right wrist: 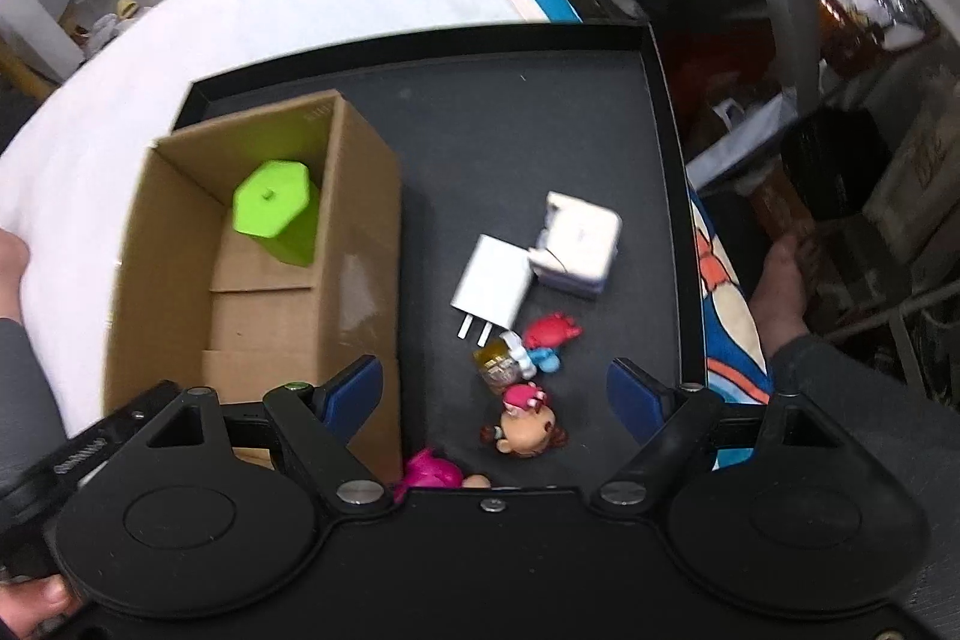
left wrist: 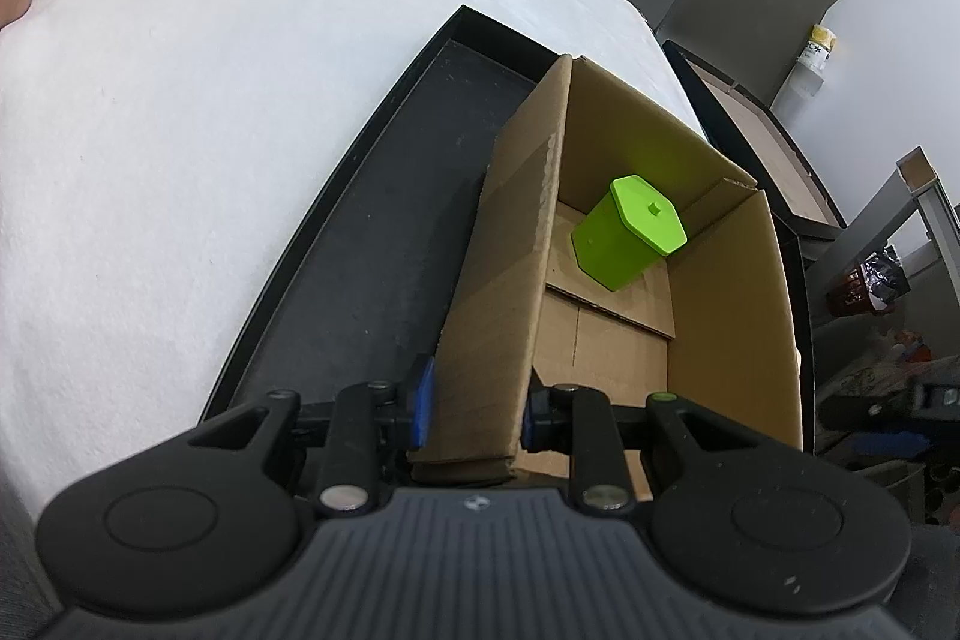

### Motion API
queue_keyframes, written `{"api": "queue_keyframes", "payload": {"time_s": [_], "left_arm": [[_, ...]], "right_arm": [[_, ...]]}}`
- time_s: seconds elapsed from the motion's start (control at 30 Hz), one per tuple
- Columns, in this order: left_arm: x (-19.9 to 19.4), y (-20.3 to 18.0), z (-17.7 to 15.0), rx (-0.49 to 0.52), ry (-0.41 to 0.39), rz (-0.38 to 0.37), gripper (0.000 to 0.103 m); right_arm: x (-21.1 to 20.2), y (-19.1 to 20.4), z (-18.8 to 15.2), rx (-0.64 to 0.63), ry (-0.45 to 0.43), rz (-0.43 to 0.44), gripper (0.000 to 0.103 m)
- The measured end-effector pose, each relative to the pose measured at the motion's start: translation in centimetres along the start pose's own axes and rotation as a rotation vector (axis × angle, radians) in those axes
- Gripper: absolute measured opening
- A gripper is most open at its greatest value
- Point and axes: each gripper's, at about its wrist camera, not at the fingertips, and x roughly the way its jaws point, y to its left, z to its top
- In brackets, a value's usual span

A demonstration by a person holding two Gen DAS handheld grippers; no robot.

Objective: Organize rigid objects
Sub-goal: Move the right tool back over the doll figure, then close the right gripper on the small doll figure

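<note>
Down at the bottom of the right wrist view, a pink toy (right wrist: 429, 472) peeks out from under the claw's body, and just beyond it a little doll head (right wrist: 528, 430) with a pink bow lies on the black tray (right wrist: 660, 112). Right claw (right wrist: 495, 391) hangs above that doll with its blue pads spread wide, gripping nothing. Further up the tray: a small amber piece (right wrist: 495, 364), a red and blue figure (right wrist: 549, 337), a white charger plug (right wrist: 492, 289) with its prongs toward the camera, and a white boxy gadget (right wrist: 579, 241) touching the charger's far corner.

Over to the left stands the cardboard box (right wrist: 360, 220), inside the same tray, and the green hexagonal container (right wrist: 273, 211) sits tilted in its far end, leaning toward the corner.

Switch to the left wrist view: left claw (left wrist: 474, 409) is clenched on the box's near side wall (left wrist: 498, 316), blue pads pressed on either face of the cardboard. Green container visible deep inside the box. Tray rests on a white-covered bed (left wrist: 210, 100).
</note>
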Motion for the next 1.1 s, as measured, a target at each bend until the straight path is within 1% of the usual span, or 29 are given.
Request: {"api": "queue_keyframes", "payload": {"time_s": [0.3,0.4,0.57,0.67,0.7,0.77,0.8,0.83,0.9,1.1], "left_arm": [[0.1,0.4,0.2,-0.019,0.012,-0.018,0.025],[0.1,0.5,0.2,-0.019,0.012,-0.02,0.025],[0.1,0.5,0.1,-0.02,0.012,-0.02,0.025],[0.1,0.5,0.1,-0.018,0.012,-0.019,0.025],[0.1,0.4,0.1,-0.018,0.012,-0.018,0.025],[0.1,0.4,0.1,-0.016,0.011,-0.016,0.025],[0.1,0.4,0.1,-0.015,0.009,-0.016,0.025],[0.1,0.4,0.1,-0.016,0.007,-0.016,0.025],[0.1,0.3,0.1,-0.016,0.007,-0.014,0.025],[0.1,0.2,-0.1,-0.014,0.003,-0.011,0.025]], "right_arm": [[3.1,-0.7,-0.7,0.041,0.057,-0.009,0.081],[4.3,-0.7,-0.9,0.046,0.076,-0.024,0.081],[6.2,-1.1,-1.1,0.077,0.111,-0.043,0.075],[7.3,-1.6,-1.2,0.102,0.136,-0.059,0.068],[7.7,-1.7,-1.2,0.105,0.143,-0.064,0.064],[8.3,-1.7,-1.4,0.099,0.156,-0.063,0.046],[8.6,-1.8,-1.5,0.101,0.167,-0.049,0.033],[8.7,-2.1,-1.6,0.114,0.178,-0.039,0.03],[8.6,-2.3,-1.6,0.125,0.183,-0.036,0.03],[7.1,-2.0,-1.5,0.096,0.159,-0.029,0.029]]}}
